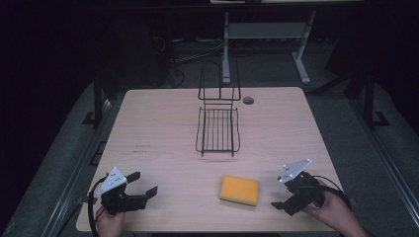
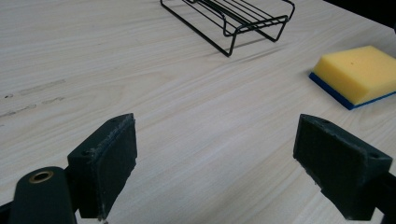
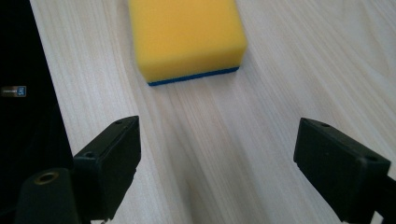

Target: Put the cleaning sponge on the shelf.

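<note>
A yellow sponge point(image 1: 239, 189) with a thin blue underside lies flat on the wooden table point(image 1: 158, 128), near its front edge and right of centre. A black wire rack point(image 1: 218, 129) stands at mid-table with a tall wire back. My left gripper point(image 1: 145, 183) is open at the front left, its jaws wide apart over bare wood, pointing right; the sponge point(image 2: 357, 73) and rack point(image 2: 233, 18) lie well ahead of it. My right gripper point(image 1: 283, 193) is open at the front right, just right of the sponge point(image 3: 186, 37), with nothing between its jaws.
A small dark round disc point(image 1: 248, 100) sits in the table near the far edge, behind the rack. The table's front edge point(image 3: 51, 107) runs close beside my right gripper, with a dark drop beyond. A desk frame point(image 1: 301, 54) stands on the floor behind.
</note>
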